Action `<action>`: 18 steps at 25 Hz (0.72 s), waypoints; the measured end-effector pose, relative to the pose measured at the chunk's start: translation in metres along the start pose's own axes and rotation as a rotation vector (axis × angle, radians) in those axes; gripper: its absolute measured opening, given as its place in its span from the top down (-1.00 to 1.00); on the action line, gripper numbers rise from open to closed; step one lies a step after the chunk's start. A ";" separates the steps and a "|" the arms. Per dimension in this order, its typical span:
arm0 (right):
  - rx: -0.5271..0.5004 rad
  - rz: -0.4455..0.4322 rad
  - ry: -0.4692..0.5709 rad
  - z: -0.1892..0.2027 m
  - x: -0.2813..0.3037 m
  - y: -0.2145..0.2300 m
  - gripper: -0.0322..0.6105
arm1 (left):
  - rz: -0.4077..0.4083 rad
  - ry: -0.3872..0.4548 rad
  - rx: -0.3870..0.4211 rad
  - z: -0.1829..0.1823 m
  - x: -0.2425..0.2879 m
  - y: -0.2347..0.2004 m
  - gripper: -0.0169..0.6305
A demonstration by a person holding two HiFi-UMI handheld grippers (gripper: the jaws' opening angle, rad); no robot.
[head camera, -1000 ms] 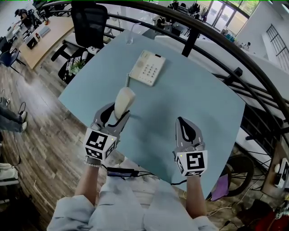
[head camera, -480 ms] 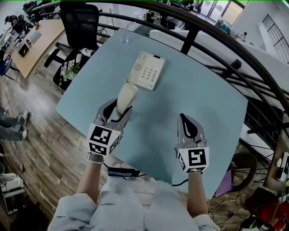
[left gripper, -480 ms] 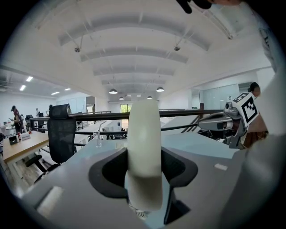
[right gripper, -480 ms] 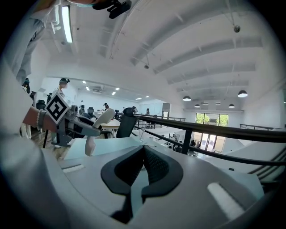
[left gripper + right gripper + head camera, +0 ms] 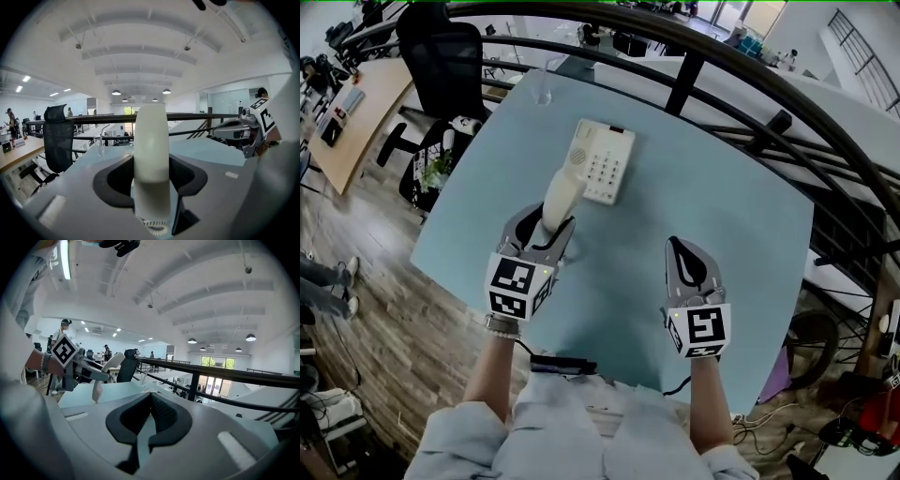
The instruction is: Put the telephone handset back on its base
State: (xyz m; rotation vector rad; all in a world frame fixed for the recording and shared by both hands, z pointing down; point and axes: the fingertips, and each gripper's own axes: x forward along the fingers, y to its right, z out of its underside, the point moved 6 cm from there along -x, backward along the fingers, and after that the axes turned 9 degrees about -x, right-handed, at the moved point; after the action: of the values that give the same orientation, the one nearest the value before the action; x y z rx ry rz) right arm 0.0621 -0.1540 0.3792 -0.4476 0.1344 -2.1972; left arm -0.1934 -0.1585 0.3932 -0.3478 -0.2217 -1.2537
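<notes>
A cream handset (image 5: 562,192) is gripped at its lower end by my left gripper (image 5: 548,230), which is shut on it, and it sticks up and forward. Its upper end lies over the left side of the white telephone base (image 5: 607,161) on the pale blue table (image 5: 703,206). In the left gripper view the handset (image 5: 151,150) stands upright between the jaws, with a coiled cord (image 5: 152,227) below it. My right gripper (image 5: 679,251) hovers over the table to the right, shut and empty; its pads meet in the right gripper view (image 5: 149,416), where the handset (image 5: 107,365) shows at left.
A drinking glass (image 5: 543,89) stands at the table's far left corner. A black office chair (image 5: 441,56) and a wooden desk (image 5: 342,131) lie beyond the left edge. A dark railing (image 5: 694,66) curves behind and to the right of the table.
Both grippers have moved forward over the table. The handset has travelled with the left gripper, and its upper end now overlaps the base's left side instead of stopping short of it.
</notes>
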 end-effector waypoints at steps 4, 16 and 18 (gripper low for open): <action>0.004 0.013 -0.010 0.001 0.013 0.004 0.88 | -0.001 -0.018 0.000 -0.002 0.020 -0.011 0.28; 0.003 0.039 -0.050 0.003 0.046 0.009 0.88 | -0.016 -0.062 -0.002 -0.007 0.078 -0.047 0.28; 0.005 0.042 -0.055 0.003 0.051 0.011 0.88 | -0.020 -0.069 -0.005 -0.008 0.086 -0.052 0.28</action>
State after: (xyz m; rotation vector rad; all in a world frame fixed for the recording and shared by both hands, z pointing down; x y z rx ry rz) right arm 0.0428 -0.2009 0.3930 -0.4974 0.1070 -2.1413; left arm -0.2178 -0.2518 0.4233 -0.3942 -0.2817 -1.2636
